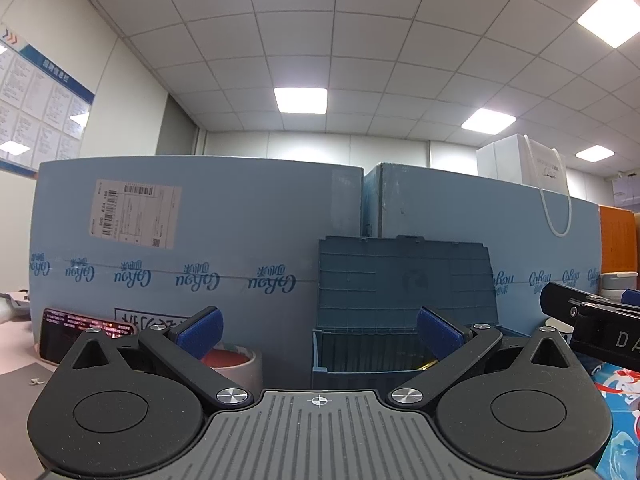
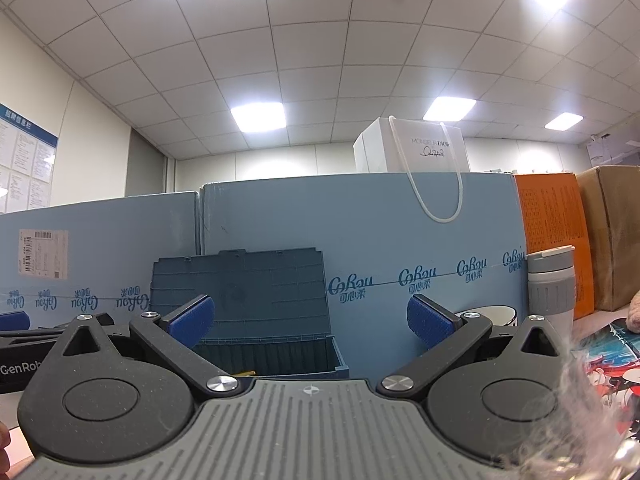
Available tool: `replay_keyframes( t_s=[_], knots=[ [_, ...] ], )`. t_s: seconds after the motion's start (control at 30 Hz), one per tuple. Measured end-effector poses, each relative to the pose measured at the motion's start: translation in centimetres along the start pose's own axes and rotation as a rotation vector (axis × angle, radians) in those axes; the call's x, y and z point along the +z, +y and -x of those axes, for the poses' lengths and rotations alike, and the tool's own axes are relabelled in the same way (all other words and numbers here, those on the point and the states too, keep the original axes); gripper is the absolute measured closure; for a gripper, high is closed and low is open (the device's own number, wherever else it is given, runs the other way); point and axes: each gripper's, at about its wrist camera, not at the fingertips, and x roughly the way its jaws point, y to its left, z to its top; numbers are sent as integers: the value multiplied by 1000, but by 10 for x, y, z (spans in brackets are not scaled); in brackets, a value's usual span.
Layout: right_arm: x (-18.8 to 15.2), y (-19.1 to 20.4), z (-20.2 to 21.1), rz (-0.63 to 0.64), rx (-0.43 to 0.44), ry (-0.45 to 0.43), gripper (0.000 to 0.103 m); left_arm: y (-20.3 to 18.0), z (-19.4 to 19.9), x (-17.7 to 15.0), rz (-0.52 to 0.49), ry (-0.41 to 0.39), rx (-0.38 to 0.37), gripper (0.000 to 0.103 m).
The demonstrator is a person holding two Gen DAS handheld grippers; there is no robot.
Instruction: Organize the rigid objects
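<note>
A dark blue plastic storage box (image 1: 404, 356) stands open on the table, its lid (image 1: 404, 280) leaning back against tall light-blue cartons. It also shows in the right wrist view (image 2: 280, 354), with something yellow inside. My left gripper (image 1: 319, 334) is open and empty, just in front of the box. My right gripper (image 2: 310, 322) is open and empty, in front of the box's right side. A roll of tape (image 1: 236, 364) lies left of the box. A phone (image 1: 80, 334) leans against the carton.
Tall light-blue cartons (image 2: 400, 232) wall off the back. A white paper bag (image 2: 424, 148) sits on top. An orange box (image 2: 552, 216), a brown carton (image 2: 612, 232), a grey-white tumbler (image 2: 550, 284) and a white mug (image 2: 496, 314) stand right. A colourful mat (image 2: 600, 364) covers the right.
</note>
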Motion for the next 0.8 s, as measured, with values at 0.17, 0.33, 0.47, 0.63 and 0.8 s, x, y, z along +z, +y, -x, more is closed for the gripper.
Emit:
replay_keyframes(
  t_s=[0.17, 0.33, 0.47, 0.63, 0.8],
  knots=[
    [-1, -1, -2, -2, 4, 16, 0, 0, 0, 0, 2, -1, -1, 0],
    [-1, 0, -2, -2, 5, 19, 0, 0, 0, 0, 1, -1, -3, 0],
    [-1, 0, -1, 0, 5, 22, 0, -1, 1, 0, -1, -5, -4, 0],
    [-1, 0, -2, 3, 3, 24, 0, -1, 2, 1, -3, -8, -7, 0],
    [-1, 0, -2, 2, 2, 23, 0, -1, 3, 1, -4, -10, -8, 0]
  ],
)
